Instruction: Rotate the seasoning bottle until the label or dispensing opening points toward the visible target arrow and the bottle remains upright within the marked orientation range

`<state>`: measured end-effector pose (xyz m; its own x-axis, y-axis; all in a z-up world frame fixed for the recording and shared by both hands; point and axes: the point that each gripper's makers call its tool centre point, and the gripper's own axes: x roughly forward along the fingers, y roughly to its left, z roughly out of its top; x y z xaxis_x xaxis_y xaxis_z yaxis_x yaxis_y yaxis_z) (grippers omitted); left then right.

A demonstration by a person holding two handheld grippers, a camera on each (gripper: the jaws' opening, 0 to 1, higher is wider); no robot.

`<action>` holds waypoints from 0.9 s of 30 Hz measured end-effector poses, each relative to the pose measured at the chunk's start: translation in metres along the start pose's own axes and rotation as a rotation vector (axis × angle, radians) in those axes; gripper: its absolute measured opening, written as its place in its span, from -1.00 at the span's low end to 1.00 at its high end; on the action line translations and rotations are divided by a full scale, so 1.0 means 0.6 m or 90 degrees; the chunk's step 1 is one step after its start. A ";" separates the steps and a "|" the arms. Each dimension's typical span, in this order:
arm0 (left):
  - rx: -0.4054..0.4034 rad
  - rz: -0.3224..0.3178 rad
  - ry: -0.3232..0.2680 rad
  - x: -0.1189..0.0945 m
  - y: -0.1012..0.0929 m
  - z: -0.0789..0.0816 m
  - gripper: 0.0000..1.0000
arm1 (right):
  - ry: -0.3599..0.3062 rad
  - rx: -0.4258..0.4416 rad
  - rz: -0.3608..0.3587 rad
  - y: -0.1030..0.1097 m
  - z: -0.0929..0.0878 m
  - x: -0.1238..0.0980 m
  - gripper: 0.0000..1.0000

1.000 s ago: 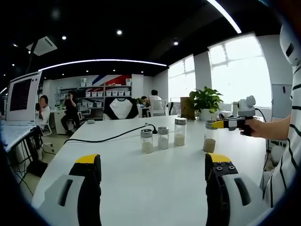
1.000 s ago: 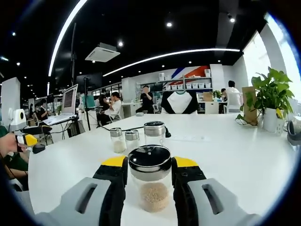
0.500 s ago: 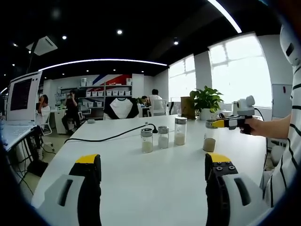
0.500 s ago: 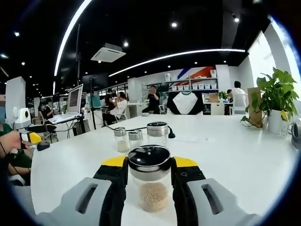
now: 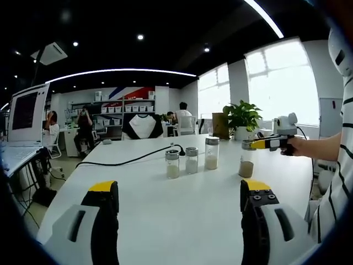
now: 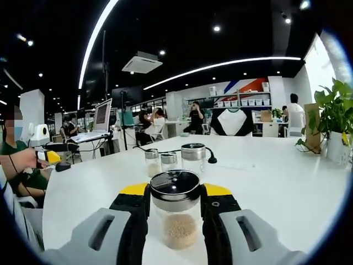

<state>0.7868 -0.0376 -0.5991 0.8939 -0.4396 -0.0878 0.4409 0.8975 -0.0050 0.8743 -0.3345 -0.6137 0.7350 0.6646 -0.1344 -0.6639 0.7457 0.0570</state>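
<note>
glass, with a black perforated lid and pale grains in the bottom, the seasoning bottle (image 6: pixel 176 212) stands upright between the right gripper's (image 6: pixel 175 205) yellow-tipped fingers (image 6: pixel 134 200), which are clamped against its sides. beyond those fingers three more bottles (image 6: pixel 170 160) stand in a close row on the white surface (image 6: pixel 276 182), with a black cable (image 6: pixel 210 157) just behind them. in the left gripper view the left gripper (image 5: pixel 179 199) has its fingers (image 5: pixel 102 200) spread wide apart with nothing between them, well short of the row; the held bottle (image 5: pixel 246 162) is off to their right.
</note>
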 end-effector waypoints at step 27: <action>0.006 -0.005 -0.002 0.000 -0.004 0.008 0.92 | 0.008 -0.011 0.179 0.007 0.001 -0.002 -0.31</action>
<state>0.7858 -0.0399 -0.5944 0.8910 -0.4461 -0.0849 0.4480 0.8940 0.0041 0.8710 -0.3322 -0.6128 0.5205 0.8443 -0.1272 -0.8434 0.5316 0.0774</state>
